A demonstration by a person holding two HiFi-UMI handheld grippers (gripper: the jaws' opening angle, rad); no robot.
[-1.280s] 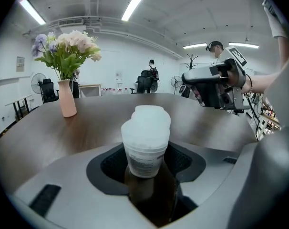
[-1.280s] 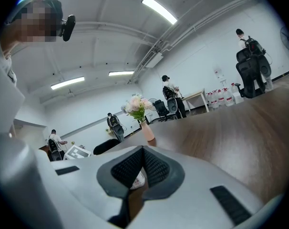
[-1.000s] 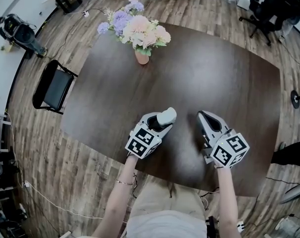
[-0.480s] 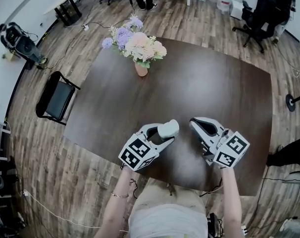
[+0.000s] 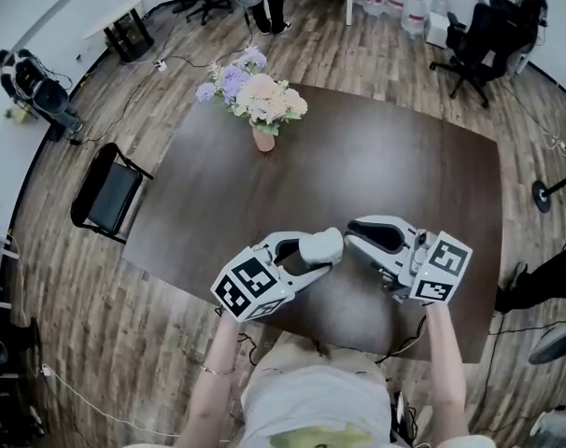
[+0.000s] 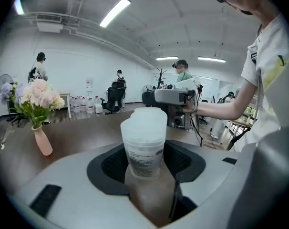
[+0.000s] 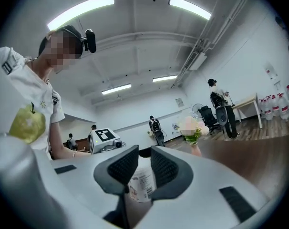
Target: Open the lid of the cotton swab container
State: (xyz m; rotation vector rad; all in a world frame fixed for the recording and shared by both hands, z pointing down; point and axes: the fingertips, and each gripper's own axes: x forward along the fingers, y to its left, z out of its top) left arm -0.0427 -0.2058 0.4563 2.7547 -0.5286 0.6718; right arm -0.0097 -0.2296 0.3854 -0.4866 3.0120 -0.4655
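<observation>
A frosted white cotton swab container [image 5: 322, 245] with a printed label is held above the dark table [image 5: 386, 157], tilted to the right, by my left gripper [image 5: 313, 253], which is shut on its body. In the left gripper view the container [image 6: 144, 144] stands between the black pads [image 6: 115, 163], its rounded lid [image 6: 145, 119] sticking out beyond them. My right gripper [image 5: 351, 235] points left at the lid end, a short gap away. Its jaws are opening and stand narrowly apart, with nothing between them. In the right gripper view the container's label [image 7: 143, 184] shows beyond the gap of that gripper [image 7: 139, 168].
A pink vase of flowers [image 5: 261, 108] stands at the table's far left. A black chair [image 5: 106, 192] sits left of the table and an office chair [image 5: 472, 28] at the far right. Several people stand in the room behind.
Both grippers have drawn closer together over the table's near edge. The right gripper's tips have swung left toward the container's lid. The container stays in the left gripper.
</observation>
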